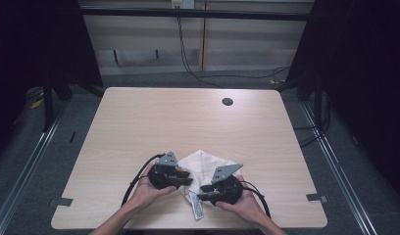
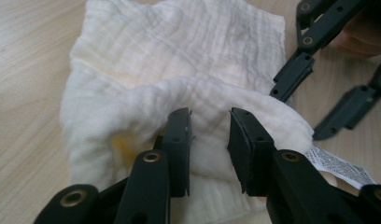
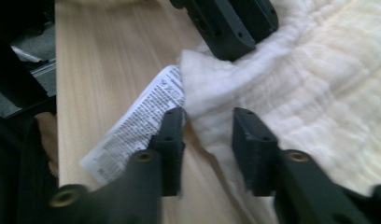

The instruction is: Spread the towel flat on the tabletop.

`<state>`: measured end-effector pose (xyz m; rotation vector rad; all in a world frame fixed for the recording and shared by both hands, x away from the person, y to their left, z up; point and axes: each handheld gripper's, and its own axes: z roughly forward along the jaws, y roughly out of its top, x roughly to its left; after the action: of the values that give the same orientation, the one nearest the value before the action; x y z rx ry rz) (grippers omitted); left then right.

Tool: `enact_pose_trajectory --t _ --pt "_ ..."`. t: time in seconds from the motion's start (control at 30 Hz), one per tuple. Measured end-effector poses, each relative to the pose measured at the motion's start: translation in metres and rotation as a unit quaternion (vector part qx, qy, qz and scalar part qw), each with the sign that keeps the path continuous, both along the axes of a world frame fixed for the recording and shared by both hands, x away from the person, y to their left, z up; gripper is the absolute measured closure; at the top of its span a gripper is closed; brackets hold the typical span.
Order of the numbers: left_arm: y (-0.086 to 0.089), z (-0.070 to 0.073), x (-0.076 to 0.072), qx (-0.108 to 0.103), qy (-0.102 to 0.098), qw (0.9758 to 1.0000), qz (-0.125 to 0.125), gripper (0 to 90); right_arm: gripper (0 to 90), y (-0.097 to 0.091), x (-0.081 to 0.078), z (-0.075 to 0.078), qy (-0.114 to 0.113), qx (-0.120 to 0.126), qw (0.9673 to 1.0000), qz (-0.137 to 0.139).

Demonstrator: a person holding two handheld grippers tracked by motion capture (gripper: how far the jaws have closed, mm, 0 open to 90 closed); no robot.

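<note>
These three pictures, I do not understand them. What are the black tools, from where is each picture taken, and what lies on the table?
A person sits at a wooden table and holds a black two-jaw gripper in each hand. The high view looks down from above: the left gripper and the right gripper meet at a white cloth. The other two pictures come from small cameras that ride on the grippers and look along their jaws. In the left gripper view, a raised fold of the cloth lies between the jaws. In the right gripper view, the cloth's edge lies between the jaws, beside its printed label. Whether either gripper really pinches the cloth, I cannot tell.
</note>
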<state>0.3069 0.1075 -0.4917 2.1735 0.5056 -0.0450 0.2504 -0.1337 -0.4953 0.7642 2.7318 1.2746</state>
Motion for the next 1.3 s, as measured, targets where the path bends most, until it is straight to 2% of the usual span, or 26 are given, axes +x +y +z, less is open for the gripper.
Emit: enact_pose_trajectory --t 0.03,0.13,0.3,0.5,0.63,0.73,0.9,0.97,1.03,1.1,1.17,1.2,1.23,1.27,1.3 --pt "0.001 0.001 0.0 -0.005 0.001 1.0 0.0 67.2 79.4 -0.002 0.001 0.002 0.007 0.009 0.9999 -0.004" --pt "0.003 0.008 -0.002 -0.018 -0.006 0.9998 0.006 64.9 86.4 -0.008 0.006 0.011 0.007 0.037 0.9992 -0.016" --pt "0.006 0.017 -0.007 -0.04 -0.012 0.9991 0.001 64.2 87.2 -0.02 0.01 0.021 0.002 0.063 0.9973 -0.038" --pt "0.003 0.029 -0.017 -0.053 -0.032 0.998 -0.012 63.9 87.3 -0.033 0.015 0.026 -0.002 0.073 0.9952 -0.066" --pt "-0.001 0.028 -0.019 -0.045 -0.034 0.9982 -0.019 63.1 87.2 -0.04 0.017 0.028 -0.005 0.072 0.9941 -0.08" --pt "-0.009 0.024 -0.017 -0.029 -0.042 0.9984 -0.024 63.0 87.0 -0.051 0.024 0.028 0.0 0.078 0.9913 -0.106" --pt "-0.026 0.021 -0.011 -0.027 -0.042 0.9981 -0.037 64.4 86.6 -0.061 0.033 0.02 0.006 0.065 0.9896 -0.128" --pt "-0.032 0.018 -0.008 -0.02 -0.038 0.9981 -0.045 64.6 86.5 -0.062 0.035 0.018 0.009 0.063 0.9893 -0.132" --pt "-0.045 0.014 -0.001 -0.005 -0.032 0.9978 -0.058 64.5 85.9 -0.064 0.039 0.012 0.012 0.05 0.989 -0.139" --pt "-0.052 0.011 0.002 -0.008 -0.029 0.9981 -0.054 63.9 85.6 -0.065 0.04 0.009 0.015 0.046 0.9887 -0.142" --pt "-0.06 0.001 0.006 0.008 -0.024 0.998 -0.058 62.7 85.0 -0.068 0.04 0.006 0.018 0.042 0.9883 -0.145" --pt "-0.063 -0.003 0.007 0.024 -0.025 0.9975 -0.061 61.1 84.6 -0.069 0.041 0.005 0.02 0.043 0.9881 -0.147" --pt "-0.063 -0.003 0.007 0.024 -0.025 0.9975 -0.061 60.3 84.6 -0.069 0.041 0.005 0.02 0.043 0.9881 -0.147" --pt "-0.065 -0.01 0.007 0.034 -0.023 0.997 -0.065 60.4 83.5 -0.071 0.041 0.002 0.021 0.041 0.9878 -0.149" --pt "-0.065 -0.01 0.006 0.034 -0.03 0.997 -0.064 61.3 83.4 -0.072 0.042 0.001 0.022 0.038 0.9879 -0.149"
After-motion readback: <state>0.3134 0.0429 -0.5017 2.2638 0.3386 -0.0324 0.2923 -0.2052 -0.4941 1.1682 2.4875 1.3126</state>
